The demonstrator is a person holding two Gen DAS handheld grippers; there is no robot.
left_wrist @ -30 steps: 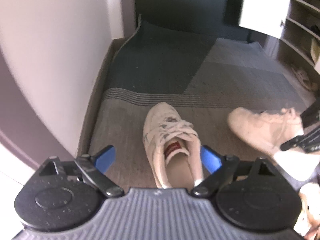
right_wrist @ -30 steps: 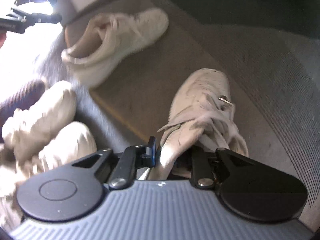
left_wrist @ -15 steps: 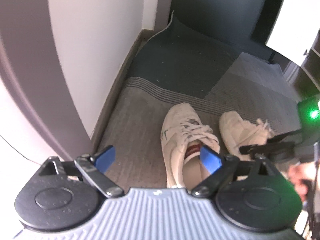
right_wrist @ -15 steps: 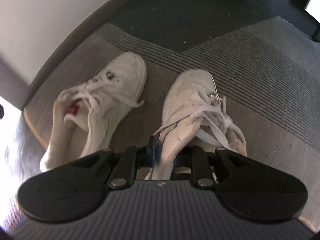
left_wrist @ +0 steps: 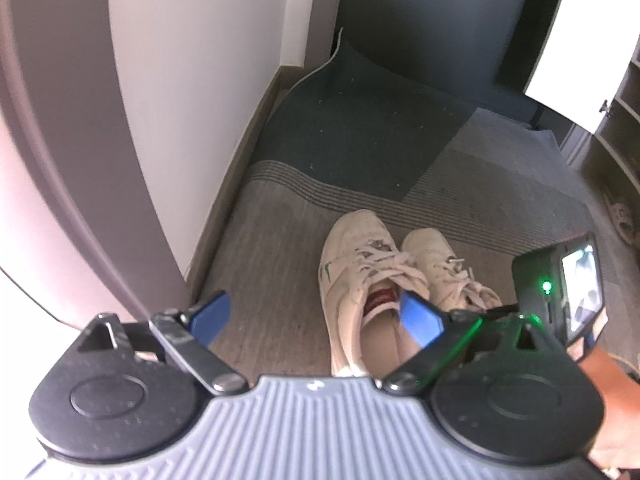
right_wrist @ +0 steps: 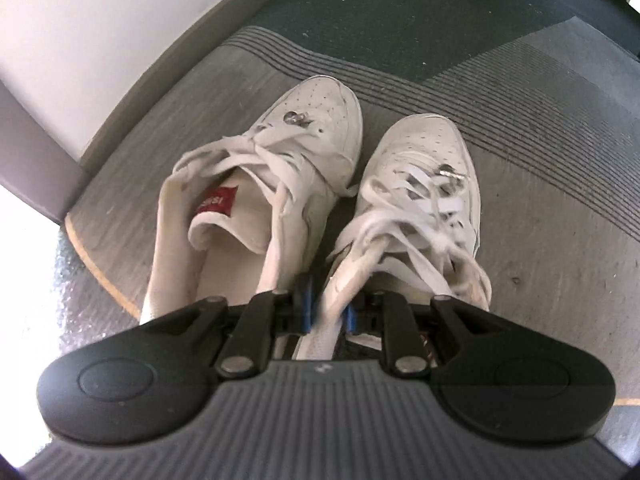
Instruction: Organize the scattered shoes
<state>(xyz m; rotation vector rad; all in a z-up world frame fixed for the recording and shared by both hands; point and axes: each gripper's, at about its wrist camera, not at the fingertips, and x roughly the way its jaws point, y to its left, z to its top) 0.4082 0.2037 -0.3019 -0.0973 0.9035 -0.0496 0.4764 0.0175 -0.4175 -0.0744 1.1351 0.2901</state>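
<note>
Two white lace-up sneakers stand side by side on the grey rug, toes pointing away. The left sneaker (right_wrist: 256, 200) with a red tongue label also shows in the left wrist view (left_wrist: 356, 280). My right gripper (right_wrist: 326, 310) is shut on the collar of the right sneaker (right_wrist: 416, 200), which shows in the left wrist view (left_wrist: 444, 268) too. My left gripper (left_wrist: 316, 312) is open and empty, above the heel of the left sneaker, its blue pads (left_wrist: 420, 316) wide apart.
A white wall (left_wrist: 192, 120) and baseboard run along the left. A dark mat (left_wrist: 360, 136) lies beyond the striped rug. A shoe shelf (left_wrist: 624, 128) stands at the far right with a sandal (left_wrist: 620, 216) on the floor before it.
My right gripper has carried its sneaker over and brought it down beside the left sneaker. My left gripper has drawn back and up, staying open.
</note>
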